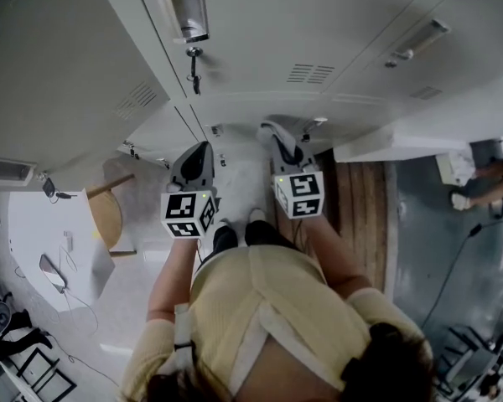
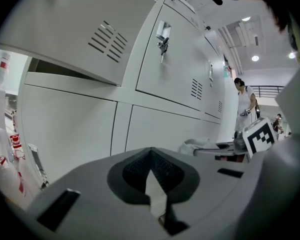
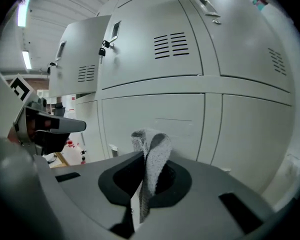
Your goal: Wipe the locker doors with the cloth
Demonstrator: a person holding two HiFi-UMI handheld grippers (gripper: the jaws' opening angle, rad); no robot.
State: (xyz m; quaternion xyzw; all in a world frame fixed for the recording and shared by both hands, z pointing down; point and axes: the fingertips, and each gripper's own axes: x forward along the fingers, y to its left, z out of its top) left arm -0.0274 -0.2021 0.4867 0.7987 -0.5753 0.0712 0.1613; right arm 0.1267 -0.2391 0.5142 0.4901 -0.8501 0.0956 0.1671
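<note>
Right gripper (image 3: 146, 168) pinched on a folded grey cloth (image 3: 155, 143) | a tuft stands past the fingertips, likely so fabric, not plastic, meets the locker doors (image 3: 155, 115) just ahead | left gripper (image 2: 151, 153) closed on nothing, alongside, apparently idle

Pretty flat, dullish indoor light all round, coming off ceiling lights (image 2: 255, 58) in the left gripper view and a strip lamp (image 3: 26, 59) in the right one. There's just a soft sheen on the locker doors (image 3: 160, 49). Both gripper views are heavy fisheye: black corners, bowed door edges, mushy close foreground.
</note>
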